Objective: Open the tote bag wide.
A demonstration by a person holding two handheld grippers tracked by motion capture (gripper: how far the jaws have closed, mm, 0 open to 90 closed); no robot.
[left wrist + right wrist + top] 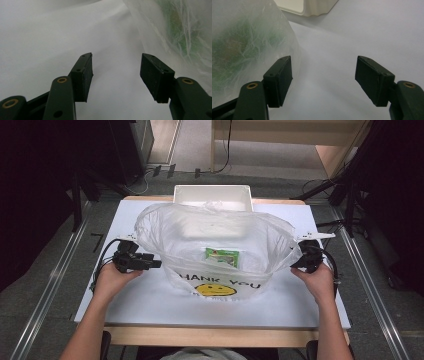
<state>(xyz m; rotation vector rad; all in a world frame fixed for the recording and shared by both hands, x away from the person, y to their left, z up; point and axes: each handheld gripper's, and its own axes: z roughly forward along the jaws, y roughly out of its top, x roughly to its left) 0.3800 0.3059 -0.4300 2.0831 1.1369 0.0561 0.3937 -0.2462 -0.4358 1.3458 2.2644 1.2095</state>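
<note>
Both tools are held with jaws spread apart and nothing between them: the left tool (150, 263) is seen at centre left of the high view, just beside the left edge of the bag (215, 240), and the right tool (297, 262) at centre right, beside the bag's right edge. In the left tool (116, 73) view the bag (180, 32) fills the upper right; in the right tool (323, 80) view the bag (244, 42) fills the left, close by one jaw. A green packet (221, 256) is seen inside the bag at mid-frame. A white bin (211, 196) is placed behind the bag, at the upper centre of the white surface (150, 305).
</note>
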